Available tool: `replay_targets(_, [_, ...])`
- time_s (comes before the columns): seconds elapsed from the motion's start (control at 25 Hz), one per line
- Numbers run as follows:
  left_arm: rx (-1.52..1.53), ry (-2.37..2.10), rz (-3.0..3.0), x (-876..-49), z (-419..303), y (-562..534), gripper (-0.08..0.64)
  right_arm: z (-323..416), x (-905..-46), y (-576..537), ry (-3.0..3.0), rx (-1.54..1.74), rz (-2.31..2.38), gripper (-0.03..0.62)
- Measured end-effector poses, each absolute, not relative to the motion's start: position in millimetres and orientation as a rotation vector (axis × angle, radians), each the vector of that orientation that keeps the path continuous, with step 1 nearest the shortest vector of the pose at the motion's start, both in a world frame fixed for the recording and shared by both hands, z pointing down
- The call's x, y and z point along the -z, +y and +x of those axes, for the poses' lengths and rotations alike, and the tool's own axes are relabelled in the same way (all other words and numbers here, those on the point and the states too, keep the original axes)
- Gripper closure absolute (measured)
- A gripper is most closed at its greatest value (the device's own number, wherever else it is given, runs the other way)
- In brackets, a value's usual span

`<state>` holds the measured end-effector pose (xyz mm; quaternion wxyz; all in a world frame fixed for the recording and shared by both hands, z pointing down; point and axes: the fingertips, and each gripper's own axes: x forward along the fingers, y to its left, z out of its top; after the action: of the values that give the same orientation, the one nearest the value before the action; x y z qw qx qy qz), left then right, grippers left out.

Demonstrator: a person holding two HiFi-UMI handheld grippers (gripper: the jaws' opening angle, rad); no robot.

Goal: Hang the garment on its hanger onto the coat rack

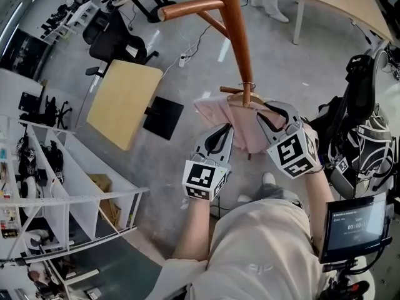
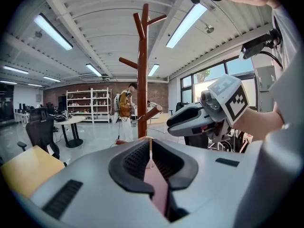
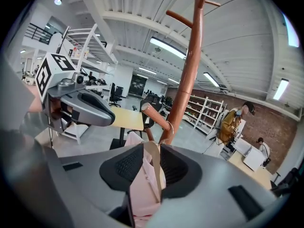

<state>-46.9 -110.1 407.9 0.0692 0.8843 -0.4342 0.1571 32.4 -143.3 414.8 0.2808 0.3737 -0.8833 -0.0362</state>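
A pink garment (image 1: 242,127) hangs on a wooden hanger (image 1: 236,100) right beside the reddish-brown coat rack (image 1: 236,36). The hanger's metal hook (image 3: 171,127) is looped round a low peg (image 3: 154,115) of the rack. My left gripper (image 1: 224,130) is shut on the garment's left side, with pink cloth (image 2: 156,186) and the hanger's edge between its jaws. On the right side, my right gripper (image 1: 267,112) is shut on the cloth (image 3: 142,184) and the hanger's arm. In the left gripper view the rack's pole (image 2: 142,70) stands straight ahead.
A yellow-topped table (image 1: 122,102) and a black office chair (image 1: 115,39) stand to the left. White shelving (image 1: 56,186) fills the lower left. Black bags and equipment (image 1: 359,130) crowd the right. A long wooden table (image 1: 337,5) is at the far right. A person (image 2: 125,106) stands far off.
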Motion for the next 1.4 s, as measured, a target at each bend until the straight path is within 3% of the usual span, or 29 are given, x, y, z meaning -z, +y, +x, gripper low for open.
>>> replay_targets(0.68, [-0.414, -1.480, 2.611, -398.7, -77.8, -79.7, 0.554, -16.1, -400.9, -99.2, -2.489, 0.210, 0.825, 0.481])
replay_targets(1.12, [-0.356, -1.980, 2.215, -372.8, -223.6, 7.8, 0.554, -167.5, -370.2, -44.4, -2.679, 0.324, 0.325, 0.482])
replay_targets(1.4, [-0.320, -2.293, 1.866, -370.4, -318.8, 118.3, 0.554, -280.7, -363.5, 49.0, -2.762, 0.425, -0.071, 0.482])
